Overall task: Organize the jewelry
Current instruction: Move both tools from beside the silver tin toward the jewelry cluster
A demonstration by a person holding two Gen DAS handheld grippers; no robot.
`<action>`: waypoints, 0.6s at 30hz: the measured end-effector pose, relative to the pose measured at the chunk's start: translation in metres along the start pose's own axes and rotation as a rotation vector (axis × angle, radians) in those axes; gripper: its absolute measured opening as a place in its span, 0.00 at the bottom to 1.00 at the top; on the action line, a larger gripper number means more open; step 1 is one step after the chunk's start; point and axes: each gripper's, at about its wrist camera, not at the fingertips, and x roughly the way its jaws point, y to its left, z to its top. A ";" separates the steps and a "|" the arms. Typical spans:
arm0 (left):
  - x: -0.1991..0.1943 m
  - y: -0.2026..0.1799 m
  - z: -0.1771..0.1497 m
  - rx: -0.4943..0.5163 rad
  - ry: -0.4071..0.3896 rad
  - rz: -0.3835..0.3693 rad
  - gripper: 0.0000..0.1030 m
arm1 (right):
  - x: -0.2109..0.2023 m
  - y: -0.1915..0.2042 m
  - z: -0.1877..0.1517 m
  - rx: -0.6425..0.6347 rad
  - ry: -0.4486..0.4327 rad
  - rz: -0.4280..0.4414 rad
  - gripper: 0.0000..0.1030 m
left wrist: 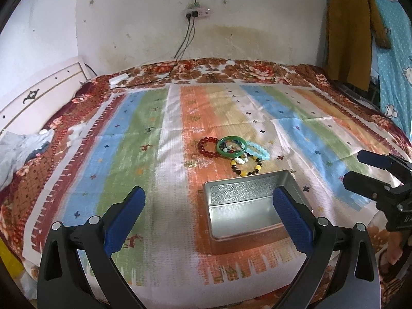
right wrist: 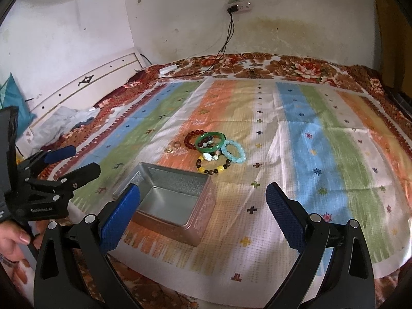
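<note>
Both pairs of fingers stand spread wide with nothing between them: our left gripper (left wrist: 208, 221) hovers over the near edge of the striped cloth (left wrist: 144, 134), its right finger (left wrist: 292, 221) crossing the open metal tin (left wrist: 247, 200), and our right gripper (right wrist: 202, 221) hangs beside it, its left finger (right wrist: 119, 219) over the tin's near corner. Beyond the tin's far edge, toward the middle of the cloth and well ahead of all the fingertips, the bracelets lie in one touching cluster: red beads (left wrist: 207, 146), green bangle (left wrist: 233, 145), brown-and-yellow beads (left wrist: 247, 167), pale blue beads (left wrist: 258, 150).
</note>
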 end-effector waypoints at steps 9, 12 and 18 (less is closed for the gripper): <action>0.015 0.007 0.014 -0.015 0.019 0.019 0.95 | 0.016 -0.006 0.016 -0.019 0.034 0.002 0.96; 0.020 0.011 0.021 -0.028 0.021 0.026 0.95 | 0.018 -0.007 0.022 -0.029 0.014 0.001 0.96; 0.033 0.011 0.030 -0.029 0.033 0.028 0.95 | 0.024 -0.005 0.032 -0.058 -0.025 -0.016 0.96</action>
